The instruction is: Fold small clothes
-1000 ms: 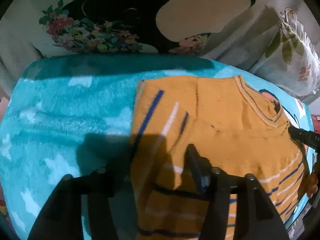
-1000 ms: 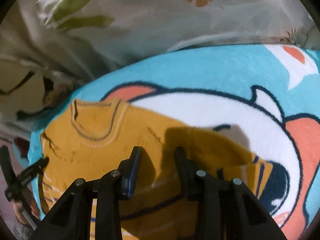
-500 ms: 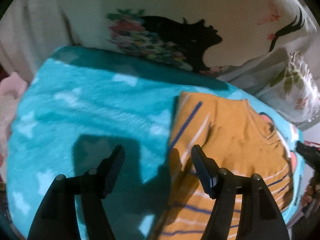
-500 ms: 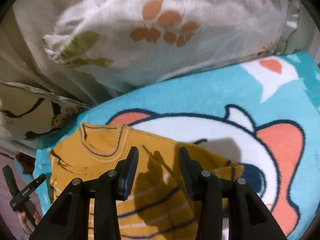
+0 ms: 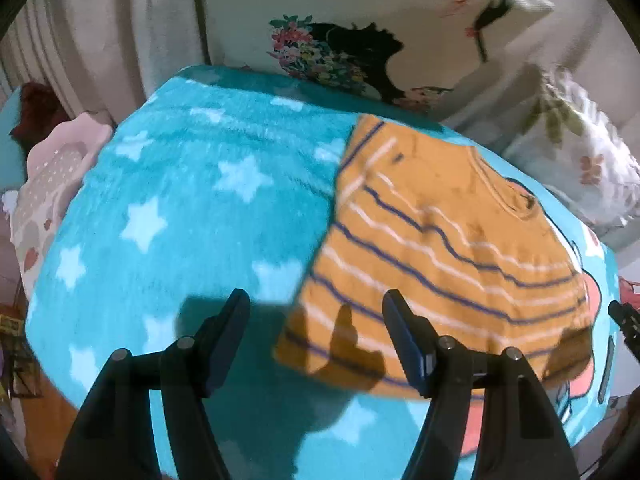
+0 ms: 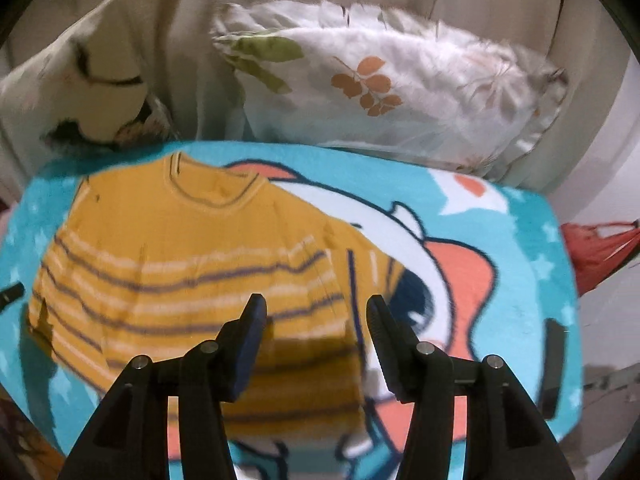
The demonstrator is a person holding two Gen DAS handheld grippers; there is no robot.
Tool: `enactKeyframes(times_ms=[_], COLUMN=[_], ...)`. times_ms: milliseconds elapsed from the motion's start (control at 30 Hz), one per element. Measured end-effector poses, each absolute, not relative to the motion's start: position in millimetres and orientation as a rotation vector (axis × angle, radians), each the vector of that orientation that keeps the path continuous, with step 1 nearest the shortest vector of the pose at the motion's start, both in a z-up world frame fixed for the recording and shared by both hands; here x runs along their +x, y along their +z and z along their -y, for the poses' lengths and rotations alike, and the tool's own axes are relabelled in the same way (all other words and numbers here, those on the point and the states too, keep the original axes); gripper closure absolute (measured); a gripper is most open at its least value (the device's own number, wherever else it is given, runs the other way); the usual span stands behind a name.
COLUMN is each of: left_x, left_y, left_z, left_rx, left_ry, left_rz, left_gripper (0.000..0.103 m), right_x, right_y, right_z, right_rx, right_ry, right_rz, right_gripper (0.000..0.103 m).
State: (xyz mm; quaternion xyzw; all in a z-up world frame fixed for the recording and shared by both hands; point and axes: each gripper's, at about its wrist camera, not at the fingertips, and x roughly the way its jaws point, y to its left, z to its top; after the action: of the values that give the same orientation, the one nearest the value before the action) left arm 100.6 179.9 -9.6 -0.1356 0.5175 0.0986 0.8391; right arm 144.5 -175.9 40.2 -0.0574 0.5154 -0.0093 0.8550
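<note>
A small mustard-yellow sweater (image 5: pixel 432 240) with blue and white stripes lies flat on a turquoise blanket (image 5: pixel 192 208), collar toward the pillows, both sleeves folded in over the body. It also shows in the right wrist view (image 6: pixel 192 264). My left gripper (image 5: pixel 316 312) is open and empty, held above the sweater's lower left corner. My right gripper (image 6: pixel 316 312) is open and empty, above the sweater's lower right edge beside the folded sleeve. Neither touches the cloth.
The blanket (image 6: pixel 520 240) has a cartoon print and stars. Pillows lie behind: one with a black silhouette print (image 5: pixel 360 48), one with leaf print (image 6: pixel 400 92). A pink cushion (image 5: pixel 52 172) sits at the left, a red item (image 6: pixel 600 252) at the right.
Both grippers have let go of the sweater, opened wider and pulled back and up. The whole sweater with folded sleeves has come into view.
</note>
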Motion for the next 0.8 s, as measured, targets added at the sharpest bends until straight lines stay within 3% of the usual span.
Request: enactKeyframes(times_ms=[433,800], left_x=[18,32], left_y=[7,-2], left_z=[-156,-194], left_rx=[-0.286,-0.306], left_ry=[0.275,0.273], left_rz=[-1.047,-1.06], left_gripper=[0.035,0.035], right_x=[73,82], right_y=[57,57], right_z=[167,133], right_rx=[-0.264,-0.301], right_ry=[-0.002,-0.007], right_rz=[-1.028,-1.031], right_gripper=[0.042,0.04])
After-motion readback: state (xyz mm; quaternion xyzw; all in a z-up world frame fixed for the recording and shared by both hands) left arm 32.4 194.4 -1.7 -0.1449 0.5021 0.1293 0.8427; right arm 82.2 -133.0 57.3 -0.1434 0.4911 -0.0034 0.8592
